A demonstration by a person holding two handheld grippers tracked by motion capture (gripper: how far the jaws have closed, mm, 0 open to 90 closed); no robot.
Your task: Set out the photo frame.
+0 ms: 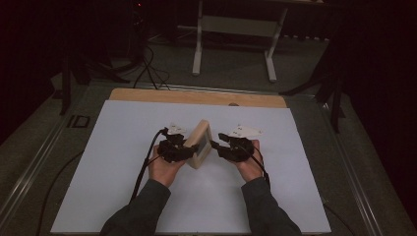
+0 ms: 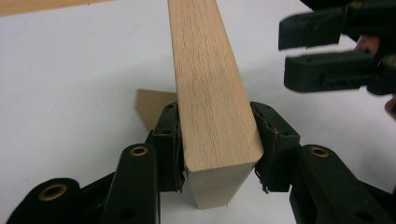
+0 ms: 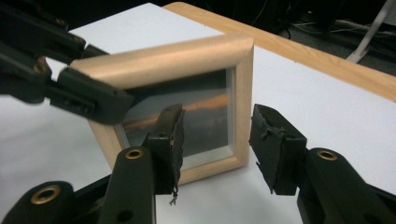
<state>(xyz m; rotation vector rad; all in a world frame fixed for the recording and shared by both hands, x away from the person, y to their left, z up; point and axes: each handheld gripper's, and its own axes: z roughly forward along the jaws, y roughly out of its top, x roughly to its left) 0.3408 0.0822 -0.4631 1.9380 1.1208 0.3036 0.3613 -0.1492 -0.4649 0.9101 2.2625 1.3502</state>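
Wooden bench under a white sheet, with one picture frame standing on it

The bench (image 1: pixel 196 97) shows its pale wood as a bare strip along the far edge; the rest of its top is covered by a white sheet (image 1: pixel 123 162) that reaches the near edge and both sides. Near the middle of the sheet stands a light wooden picture frame (image 1: pixel 199 143), upright on its lower edge, and in the high view turned so that one narrow side faces the person. In the left gripper view a small flap of wood (image 2: pixel 150 108), the frame's back stand by its look, rests on the sheet just behind it. Around the bench lies a grey floor (image 1: pixel 231 69)
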